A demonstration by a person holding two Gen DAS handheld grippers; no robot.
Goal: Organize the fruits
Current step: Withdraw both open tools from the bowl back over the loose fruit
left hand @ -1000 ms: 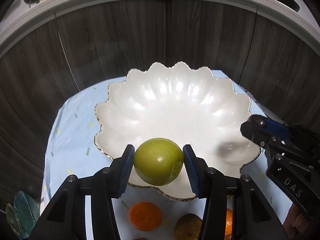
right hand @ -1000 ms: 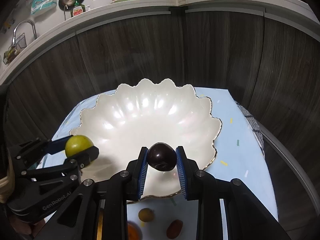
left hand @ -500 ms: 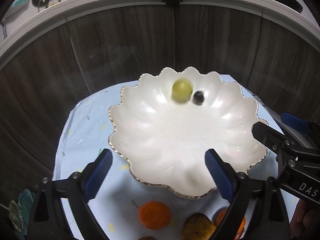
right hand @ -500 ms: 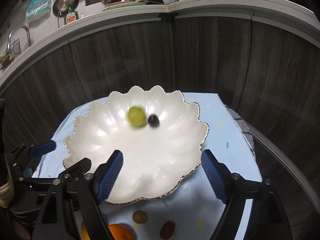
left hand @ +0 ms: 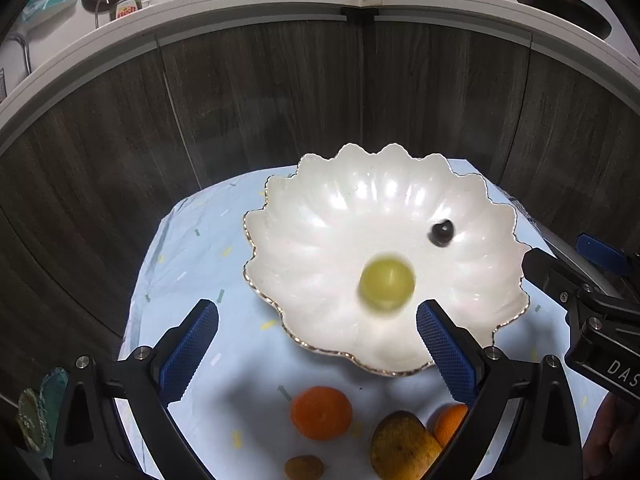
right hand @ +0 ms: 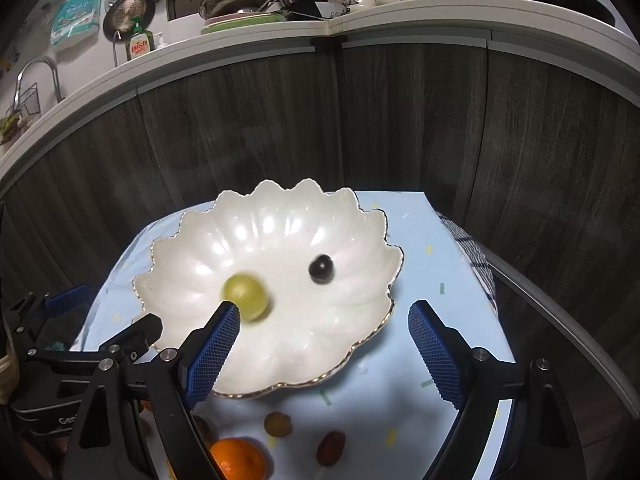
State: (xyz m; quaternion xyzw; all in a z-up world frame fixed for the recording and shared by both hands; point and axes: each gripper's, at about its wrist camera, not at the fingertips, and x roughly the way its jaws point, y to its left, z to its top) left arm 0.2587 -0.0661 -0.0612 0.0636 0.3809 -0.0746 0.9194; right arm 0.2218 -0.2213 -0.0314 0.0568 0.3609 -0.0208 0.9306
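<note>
Two wide-open grippers, left [left hand: 316, 342] lettered "DAS", right [right hand: 322, 342] "Gen", fingers empty above bowl [left hand: 472, 184].

1. A bowl [left hand: 280, 216] sits on a table [left hand: 188, 264], cabinets [left hand: 260, 100] behind it.
2. Inside lie a round fruit [left hand: 386, 285] and, right of it, a small fruit [left hand: 441, 233].
3. Before the bowl lie an orange [left hand: 321, 412] and other fruits.

On the right gripper [left hand: 608, 280], seen from my left camera, I read "DAS". A dish soap bottle [right hand: 139, 46] on the counter far ahead reads "fish", though I'm unsure.
</note>
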